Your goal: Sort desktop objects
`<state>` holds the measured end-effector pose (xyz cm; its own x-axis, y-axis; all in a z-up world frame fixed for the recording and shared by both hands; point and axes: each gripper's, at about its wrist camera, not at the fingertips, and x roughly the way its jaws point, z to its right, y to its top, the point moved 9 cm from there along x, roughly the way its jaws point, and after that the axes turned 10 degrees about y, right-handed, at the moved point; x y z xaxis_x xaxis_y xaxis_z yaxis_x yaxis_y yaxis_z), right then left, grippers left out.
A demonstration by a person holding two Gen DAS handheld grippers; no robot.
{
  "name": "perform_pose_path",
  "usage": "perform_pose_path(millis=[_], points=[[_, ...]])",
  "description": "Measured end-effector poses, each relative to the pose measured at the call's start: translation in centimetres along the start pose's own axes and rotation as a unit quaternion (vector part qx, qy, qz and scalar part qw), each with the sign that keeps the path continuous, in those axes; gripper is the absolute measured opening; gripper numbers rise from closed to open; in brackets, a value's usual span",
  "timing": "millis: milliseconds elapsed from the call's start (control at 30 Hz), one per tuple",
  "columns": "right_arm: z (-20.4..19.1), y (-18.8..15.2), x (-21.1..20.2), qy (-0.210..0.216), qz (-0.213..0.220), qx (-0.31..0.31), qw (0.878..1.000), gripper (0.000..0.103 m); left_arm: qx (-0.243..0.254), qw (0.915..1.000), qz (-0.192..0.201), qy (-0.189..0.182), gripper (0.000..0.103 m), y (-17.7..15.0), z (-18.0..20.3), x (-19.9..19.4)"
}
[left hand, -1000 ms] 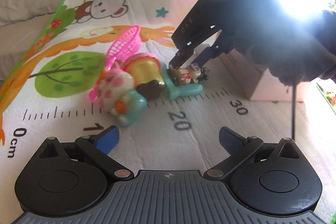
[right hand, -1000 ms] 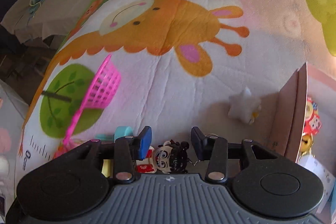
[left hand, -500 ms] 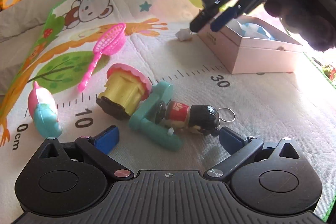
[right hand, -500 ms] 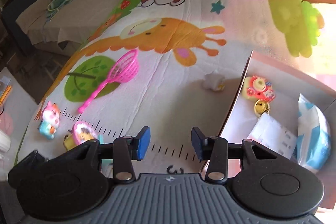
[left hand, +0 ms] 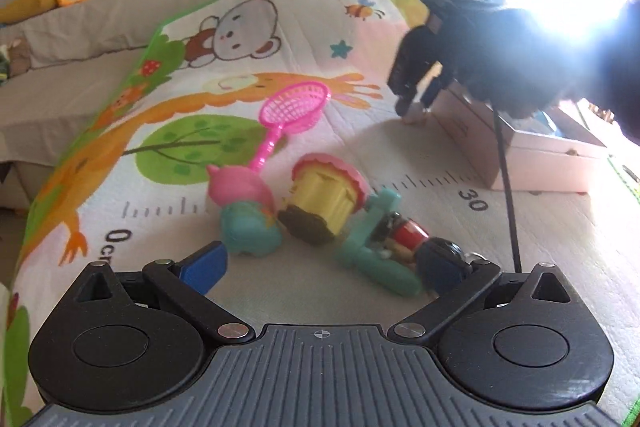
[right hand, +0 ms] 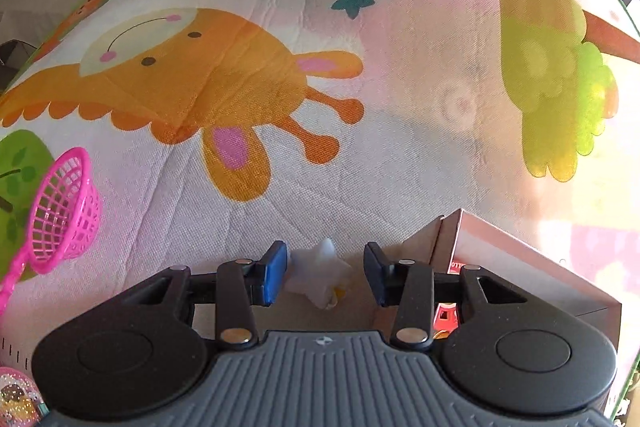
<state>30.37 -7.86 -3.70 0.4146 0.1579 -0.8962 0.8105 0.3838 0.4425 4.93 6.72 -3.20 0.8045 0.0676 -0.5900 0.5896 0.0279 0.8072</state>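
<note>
Two grippers | right gripper [right hand: 325,277]: jaws closing around white star toy [right hand: 320,273], seemingly not yet pressing | left gripper [left hand: 326,269]: jaws standing open.

Pink net scoop [left hand: 294,103], white star toy [right hand: 320,273], cartoon-animal printed mat [right hand: 400,155], pale pink box [left hand: 536,163]

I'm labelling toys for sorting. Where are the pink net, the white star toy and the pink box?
pink net [left hand: 296,103], left wrist view, on the mesh head.
white star toy [right hand: 320,273], right wrist view, on its body between the gripper fingers.
pink box [left hand: 532,163], left wrist view, on its near side wall.
</note>
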Motion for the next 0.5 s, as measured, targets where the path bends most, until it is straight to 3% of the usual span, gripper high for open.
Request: perform_pose_path(millis=[200,233,367,500], points=[[-3.0,-3.7,-3.1,0.065,0.0,-0.027,0.998,0.03,-0.023,0.999,-0.005,0.039,0.103,1.5,-2.8,1.0],[-3.7,-4.8,-3.8,0.08,-0.001,-0.031,0.996,0.024,-0.023,0.9991,-0.007,0.035,0.103,1.5,-2.7,1.0],[-5.9,-10.1,-7.0,0.143,-0.004,-0.042,0.989,0.018,0.0,1.0,-0.009,0.004,0.103,1.2,-1.2,0.7],[-6.1,-15.0,-9.2,0.167,-0.002,-0.034,0.985,0.018,0.025,0.9994,-0.019,-0.017,0.103,0.5,1.0,0.6]])
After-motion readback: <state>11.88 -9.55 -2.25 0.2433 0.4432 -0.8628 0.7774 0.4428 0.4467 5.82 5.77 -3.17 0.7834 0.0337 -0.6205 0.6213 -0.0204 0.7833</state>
